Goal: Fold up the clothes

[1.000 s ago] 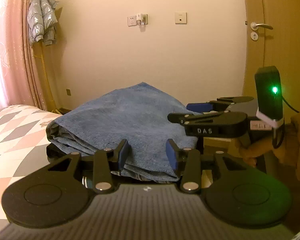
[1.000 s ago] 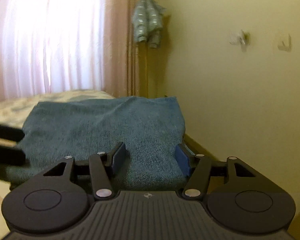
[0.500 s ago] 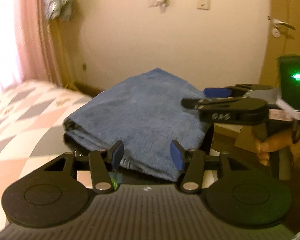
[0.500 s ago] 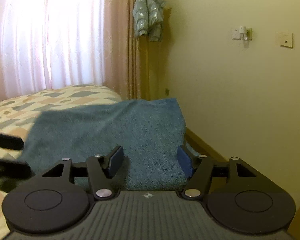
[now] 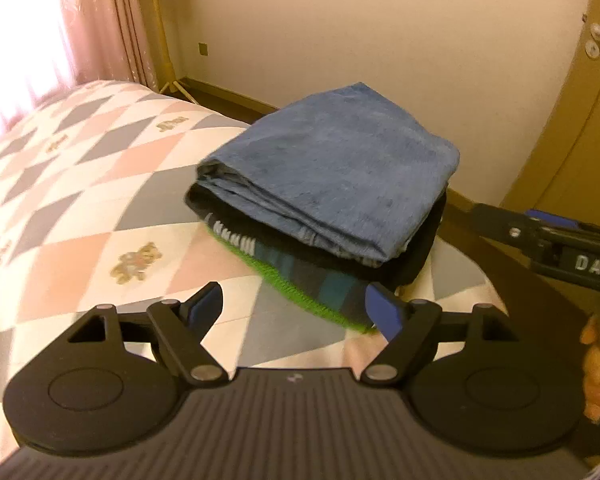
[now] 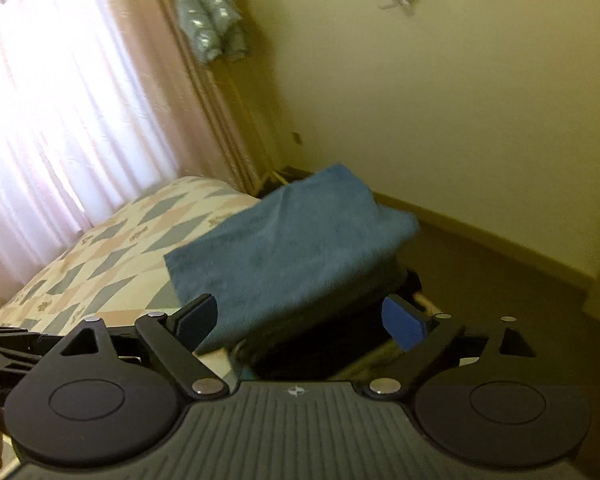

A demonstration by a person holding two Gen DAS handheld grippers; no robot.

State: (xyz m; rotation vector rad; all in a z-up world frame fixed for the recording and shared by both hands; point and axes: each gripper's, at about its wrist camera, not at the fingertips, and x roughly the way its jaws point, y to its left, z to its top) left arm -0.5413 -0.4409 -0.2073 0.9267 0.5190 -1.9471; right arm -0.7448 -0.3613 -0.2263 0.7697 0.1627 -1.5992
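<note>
With the folded blue jeans point(image 5: 332, 172) set on the stack on the bed point(image 5: 80, 184), my left gripper point(image 5: 296, 312) and right gripper point(image 6: 300, 320) have just been spreading wide with nothing between their fingers, so I should draw back straight without brushing the top layer.

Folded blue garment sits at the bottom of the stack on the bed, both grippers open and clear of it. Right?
Not quite. The folded blue garment is on top of the stack, not at the bottom: the left wrist view shows a dark piece and a green-edged one under it on the bed. The rest holds: left gripper and right gripper are open and clear, their jaws having just been opening.
</note>
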